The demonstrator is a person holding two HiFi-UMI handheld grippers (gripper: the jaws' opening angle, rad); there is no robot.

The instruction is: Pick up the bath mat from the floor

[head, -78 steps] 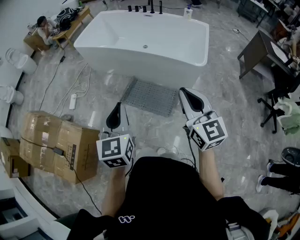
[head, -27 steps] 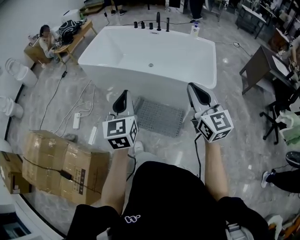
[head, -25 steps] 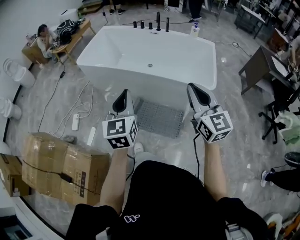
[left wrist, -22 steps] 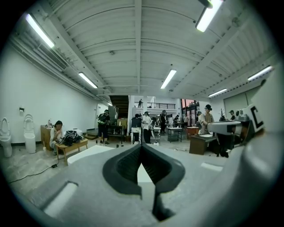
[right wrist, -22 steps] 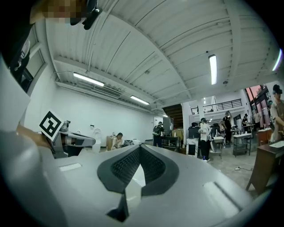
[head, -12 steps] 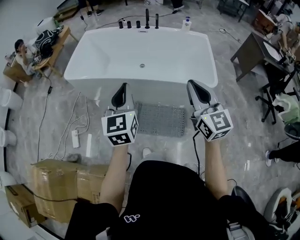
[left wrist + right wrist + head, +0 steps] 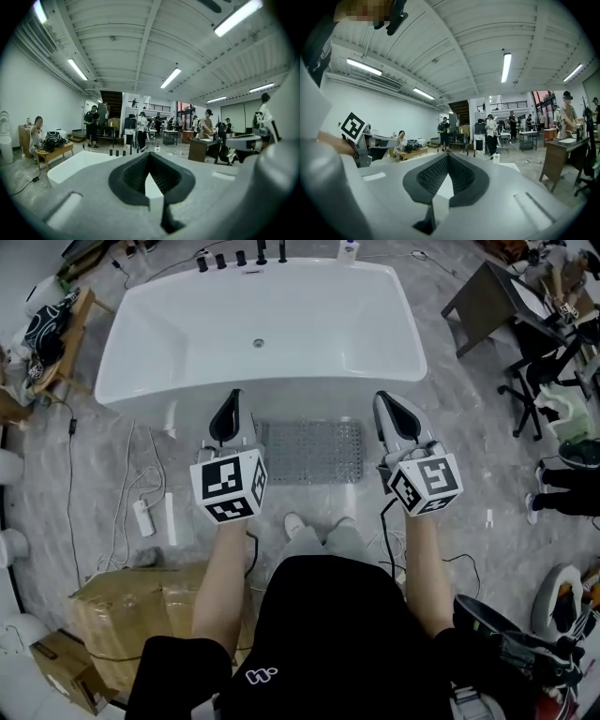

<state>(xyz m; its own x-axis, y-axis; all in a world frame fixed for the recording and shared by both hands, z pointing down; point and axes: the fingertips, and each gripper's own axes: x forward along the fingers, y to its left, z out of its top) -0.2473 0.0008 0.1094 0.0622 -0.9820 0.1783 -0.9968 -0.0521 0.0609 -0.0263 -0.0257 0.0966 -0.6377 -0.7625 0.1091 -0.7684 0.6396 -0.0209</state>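
The grey perforated bath mat (image 7: 309, 451) lies flat on the marble floor against the front of the white bathtub (image 7: 258, 324). My left gripper (image 7: 228, 407) is held above the mat's left edge, jaws shut and empty. My right gripper (image 7: 389, 409) hovers just right of the mat's right edge, also shut with nothing in it. Both point roughly level toward the tub, well above the floor. In the left gripper view the shut jaws (image 7: 149, 157) face the tub (image 7: 75, 164); the right gripper view shows its shut jaws (image 7: 447, 157). The mat is hidden in both gripper views.
The person's feet (image 7: 319, 526) stand just before the mat. A power strip and cables (image 7: 142, 517) lie at the left, with cardboard boxes (image 7: 122, 615) behind them. A dark table (image 7: 483, 296) and an office chair (image 7: 553, 381) stand at the right. People stand in the background.
The person has walked up to the tub, so the mat now lies squarely between the two grippers. Both grippers moved forward and slightly down, staying shut.
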